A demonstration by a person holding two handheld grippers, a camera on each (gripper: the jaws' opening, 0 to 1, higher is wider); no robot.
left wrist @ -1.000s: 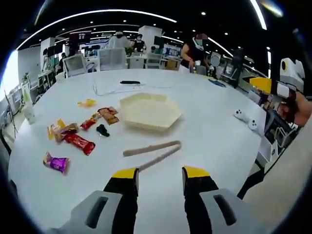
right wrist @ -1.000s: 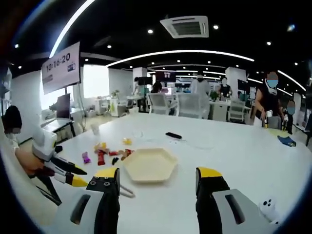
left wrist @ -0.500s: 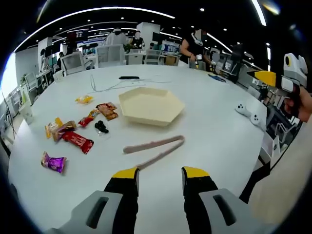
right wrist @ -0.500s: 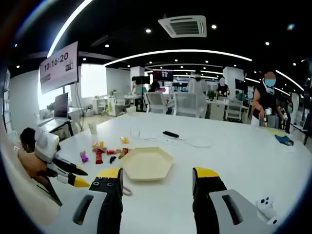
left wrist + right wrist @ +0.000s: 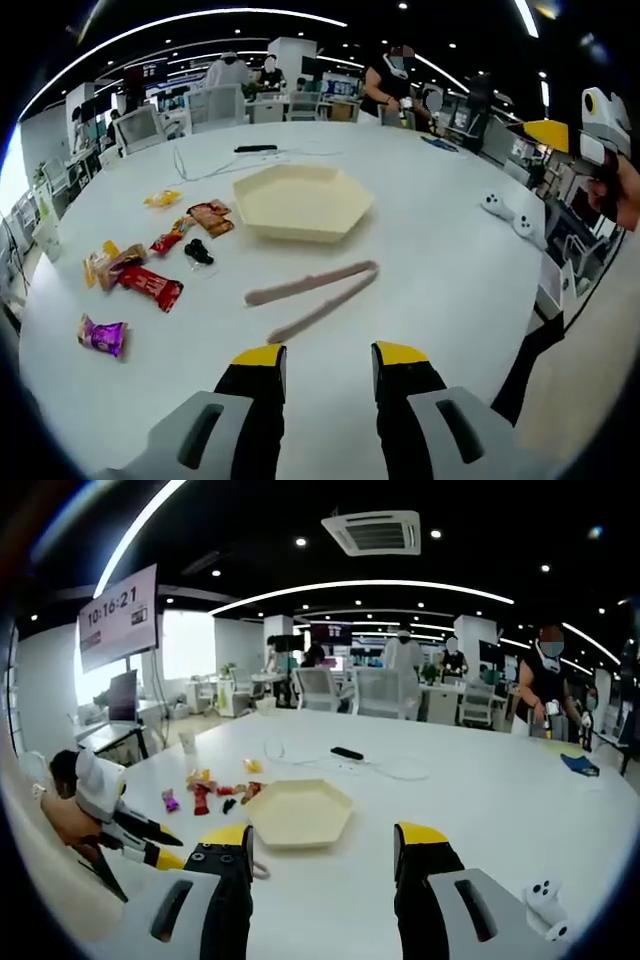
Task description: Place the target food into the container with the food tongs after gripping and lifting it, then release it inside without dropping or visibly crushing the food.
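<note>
A cream hexagonal container (image 5: 302, 200) (image 5: 296, 811) sits on the white table (image 5: 430, 260). Beige food tongs (image 5: 312, 297) lie flat in front of it, a short way beyond my left gripper (image 5: 328, 358), which is open and holds nothing. Wrapped snacks lie left of the container: a red bar (image 5: 152, 287), a purple pack (image 5: 103, 335), an orange-brown pack (image 5: 209, 216), a yellow one (image 5: 162, 198) and a small black piece (image 5: 198, 253). My right gripper (image 5: 323, 842) is open above the table's near side, the container just past it. The left gripper (image 5: 120, 830) shows at that view's left, held by a hand.
A black remote (image 5: 256, 148) and a white cable (image 5: 215, 168) lie beyond the container. A white game controller (image 5: 508, 215) rests near the table's right edge. A paper cup (image 5: 190, 743) stands at the far left. Chairs, desks and several people are behind the table.
The left gripper view has shifted slightly, so the tongs and container sit a little differently in frame. Nothing on the table has moved; both grippers stay open.
</note>
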